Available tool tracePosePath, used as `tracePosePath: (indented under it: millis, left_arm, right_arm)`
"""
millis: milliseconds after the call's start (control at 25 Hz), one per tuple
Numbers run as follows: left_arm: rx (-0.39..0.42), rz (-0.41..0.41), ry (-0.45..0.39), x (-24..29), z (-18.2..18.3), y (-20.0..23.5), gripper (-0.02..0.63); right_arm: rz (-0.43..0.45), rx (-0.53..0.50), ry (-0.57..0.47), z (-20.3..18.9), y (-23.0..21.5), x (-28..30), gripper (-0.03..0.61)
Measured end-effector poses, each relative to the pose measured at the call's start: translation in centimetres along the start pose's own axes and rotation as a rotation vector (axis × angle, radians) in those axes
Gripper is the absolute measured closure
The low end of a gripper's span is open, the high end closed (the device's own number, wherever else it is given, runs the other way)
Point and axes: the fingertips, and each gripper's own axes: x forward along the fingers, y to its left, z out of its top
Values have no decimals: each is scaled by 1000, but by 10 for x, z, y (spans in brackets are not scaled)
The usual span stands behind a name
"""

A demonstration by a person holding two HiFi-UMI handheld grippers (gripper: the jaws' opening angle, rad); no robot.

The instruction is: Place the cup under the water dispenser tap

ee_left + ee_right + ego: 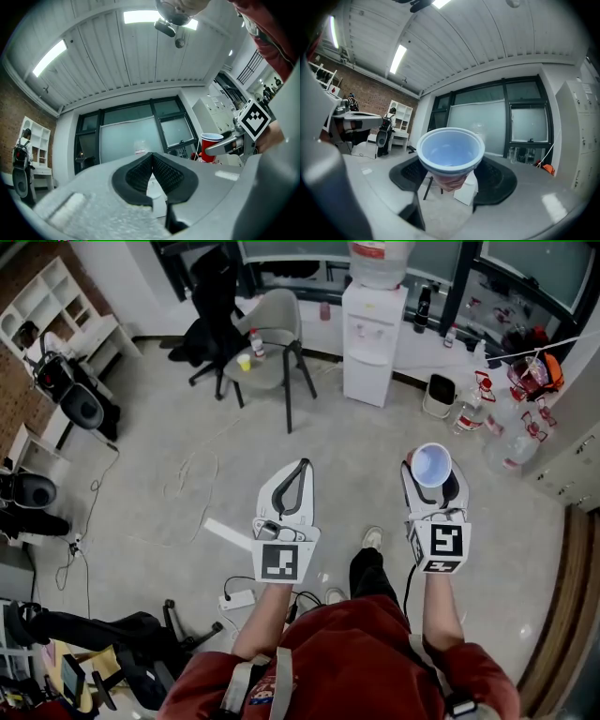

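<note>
My right gripper (pixel 433 486) has its jaws spread wide and clamped on the upright red plastic cup (pixel 431 465), up in the air and well apart from the white water dispenser (pixel 372 343) across the floor — my left gripper (pixel 302 468), alongside, is closed tight on nothing.

The red plastic cup (pixel 450 151) is thin and smooth, and its pale inside is faintly glossy. The black pads (pixel 499 180) of the right hand-held gripper (pixel 451 178) look like matt rubber with a fine ribbed texture; its shell is smooth, matt white plastic. The left hand-held gripper (pixel 152 163) has the same matt shell and ribbed black pads (pixel 136 176). The grey floor (pixel 187 456) looks hard, smooth and dull. The white box-shaped water dispenser (pixel 372 343) has a smooth, slightly shiny plastic casing. The person's red sweatshirt (pixel 356 662) is soft, matt cloth.
</note>
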Motion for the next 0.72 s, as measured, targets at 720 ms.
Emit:
tracePosePath:
  millis: [720]
  left_arm:
    - [-6,31,28,152,-55,29,615]
  right_arm:
    - [21,24,34,-30,-73,143,279]
